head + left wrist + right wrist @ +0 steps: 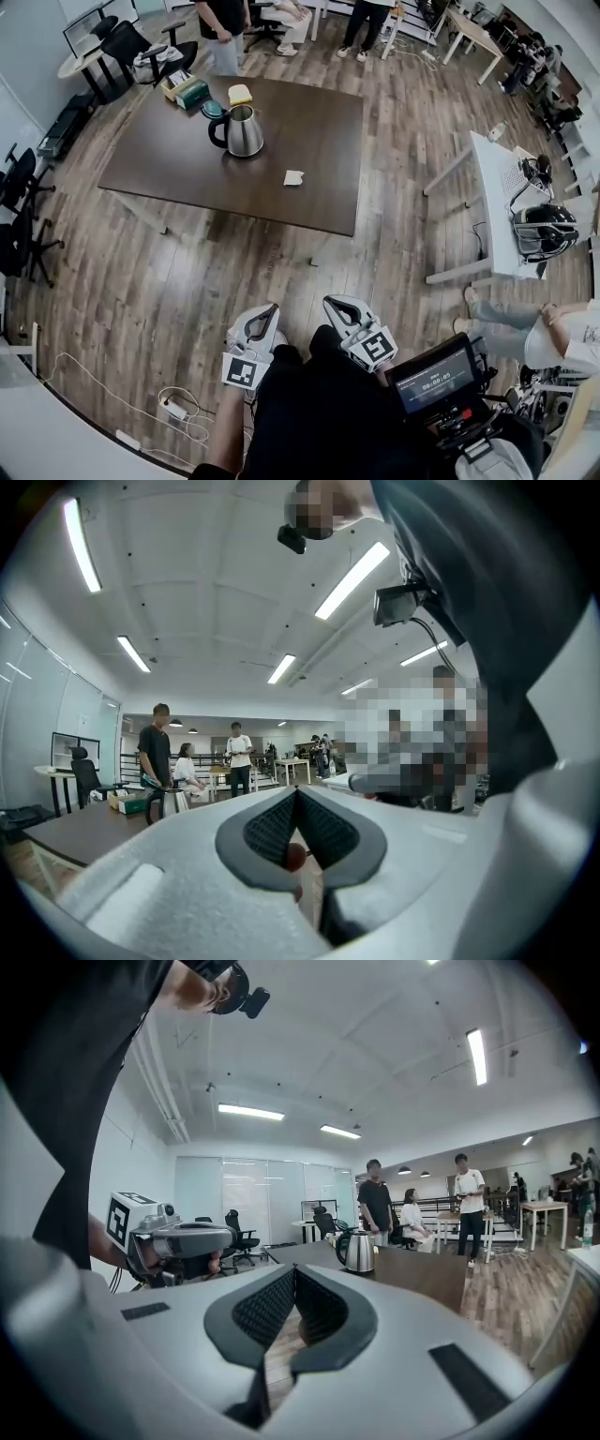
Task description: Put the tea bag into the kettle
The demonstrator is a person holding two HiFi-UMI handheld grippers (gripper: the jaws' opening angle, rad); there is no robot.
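Close against the person's dark-clad body, the left gripper (265, 319) and the right gripper (339, 311) are pointing toward the table. Each is pressing its jaws together at the tips and gripping nothing. Well ahead, the small white square tea bag (294, 177) is lying flat on the dark brown rectangular table (319, 122), near the shiny steel kettle with a black handle (246, 131) but not touching it.

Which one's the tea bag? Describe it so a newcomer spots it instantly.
Start at the big dark brown table in the head view, then find the steel kettle near its far left corner. The tea bag is the small pale square lying flat and alone on bare tabletop, nearer us and right of the kettle, unlike the green box beyond it.
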